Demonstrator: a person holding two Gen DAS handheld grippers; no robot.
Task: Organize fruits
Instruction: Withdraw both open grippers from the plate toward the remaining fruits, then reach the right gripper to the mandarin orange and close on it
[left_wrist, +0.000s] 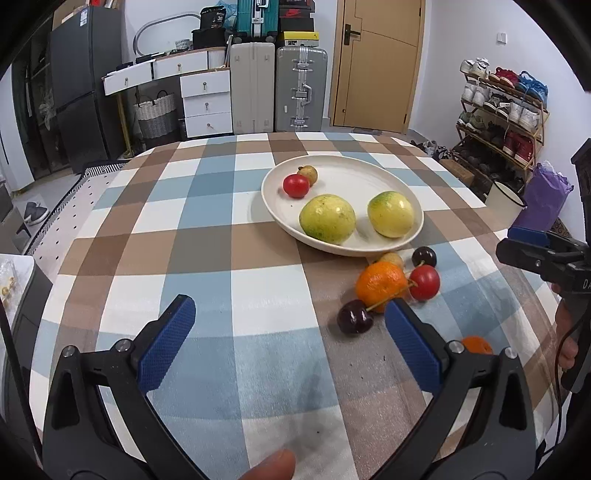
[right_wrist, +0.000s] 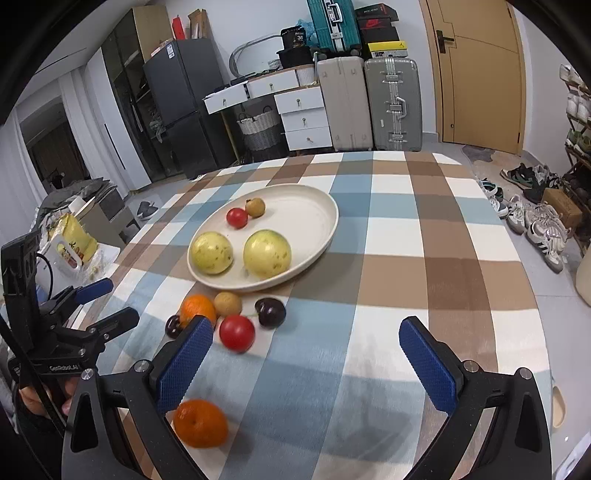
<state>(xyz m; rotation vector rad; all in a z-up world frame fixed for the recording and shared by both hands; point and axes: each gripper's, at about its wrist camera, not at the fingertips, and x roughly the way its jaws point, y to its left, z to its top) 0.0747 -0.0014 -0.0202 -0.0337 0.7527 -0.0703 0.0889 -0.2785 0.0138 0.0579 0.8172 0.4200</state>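
Two tools (left_wrist: 290, 314) (right_wrist: 306, 336) agape, loose fruit (left_wrist: 382, 286) just ahead, nr plate (left_wrist: 343, 177).

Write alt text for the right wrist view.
A round cream plate on a checked tablecloth holds two yellow-green round fruits, while oranges, dark cherries and a red tomato lie loose before the open right claw.

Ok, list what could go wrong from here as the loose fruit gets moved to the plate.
1. The loose fruits sit bunched together: closing on the red tomato could knock the dark cherry or the orange rolling.
2. The plate already holds two large yellow fruits near its front edge; a dropped piece might bounce off them.
3. The nearest orange lies close to the right gripper, easily nudged.
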